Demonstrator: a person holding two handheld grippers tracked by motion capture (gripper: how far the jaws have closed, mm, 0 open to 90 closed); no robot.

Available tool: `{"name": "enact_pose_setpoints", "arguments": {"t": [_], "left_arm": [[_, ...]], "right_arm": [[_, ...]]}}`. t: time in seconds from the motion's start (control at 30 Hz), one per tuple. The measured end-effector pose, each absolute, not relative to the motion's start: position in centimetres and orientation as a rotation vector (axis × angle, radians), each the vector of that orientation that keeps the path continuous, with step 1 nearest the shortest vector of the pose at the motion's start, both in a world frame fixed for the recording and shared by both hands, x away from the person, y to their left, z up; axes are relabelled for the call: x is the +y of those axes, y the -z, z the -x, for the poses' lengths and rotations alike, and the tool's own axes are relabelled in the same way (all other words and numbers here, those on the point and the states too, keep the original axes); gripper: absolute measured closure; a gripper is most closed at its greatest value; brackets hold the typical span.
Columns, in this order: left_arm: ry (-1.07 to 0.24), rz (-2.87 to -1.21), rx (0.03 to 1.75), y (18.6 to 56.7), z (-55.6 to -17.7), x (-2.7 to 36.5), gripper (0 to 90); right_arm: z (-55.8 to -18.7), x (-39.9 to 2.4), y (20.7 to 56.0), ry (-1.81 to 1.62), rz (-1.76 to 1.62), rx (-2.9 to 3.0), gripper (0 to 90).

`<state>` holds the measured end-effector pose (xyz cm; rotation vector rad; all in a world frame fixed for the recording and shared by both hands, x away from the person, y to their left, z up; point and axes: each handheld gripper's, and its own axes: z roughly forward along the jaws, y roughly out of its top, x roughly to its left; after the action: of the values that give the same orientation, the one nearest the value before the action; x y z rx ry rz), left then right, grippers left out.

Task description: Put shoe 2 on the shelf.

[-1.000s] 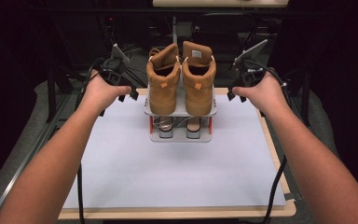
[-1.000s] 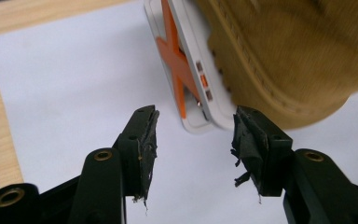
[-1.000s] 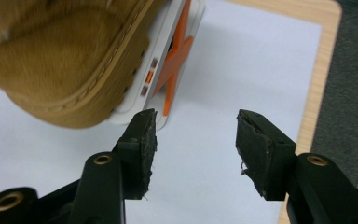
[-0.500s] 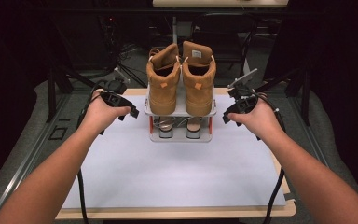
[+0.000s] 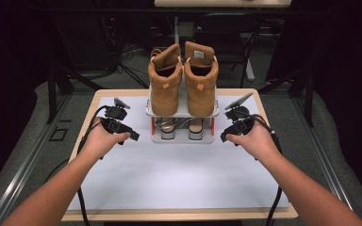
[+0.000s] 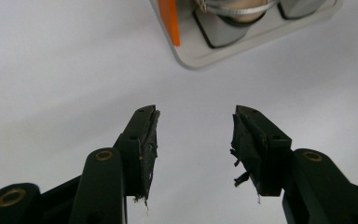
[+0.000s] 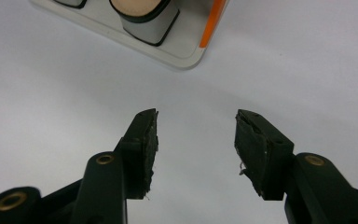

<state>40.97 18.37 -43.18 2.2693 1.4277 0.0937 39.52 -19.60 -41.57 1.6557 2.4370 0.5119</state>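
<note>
A small two-tier white shoe rack stands at the far middle of the white table. A pair of tan high-top boots sits on its top shelf, and lighter shoes are tucked under it. My left gripper hovers low over the table just left of the rack, open and empty; the left gripper view shows the rack's corner ahead of it. My right gripper hangs just right of the rack, open and empty, with the rack's orange-edged corner ahead.
The white sheet covers a wooden tabletop whose edge runs along the front. Cables trail from both grippers off the near side. Dark stands and a chair stand behind the table.
Both hands have come down and toward me, from level with the boots to low beside the rack's base. The jaws stay apart and the rack has not moved.
</note>
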Motion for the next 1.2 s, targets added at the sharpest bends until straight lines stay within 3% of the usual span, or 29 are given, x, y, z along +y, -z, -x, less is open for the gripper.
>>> {"name": "enact_pose_setpoints", "arguments": {"t": [1.2], "left_arm": [[-0.095, -2.188, 1.321, 52.6, -34.0, 20.2, 44.5]], "right_arm": [[-32.5, -18.3, 52.0, -0.74, -1.444, 2.444, 45.4]]}}
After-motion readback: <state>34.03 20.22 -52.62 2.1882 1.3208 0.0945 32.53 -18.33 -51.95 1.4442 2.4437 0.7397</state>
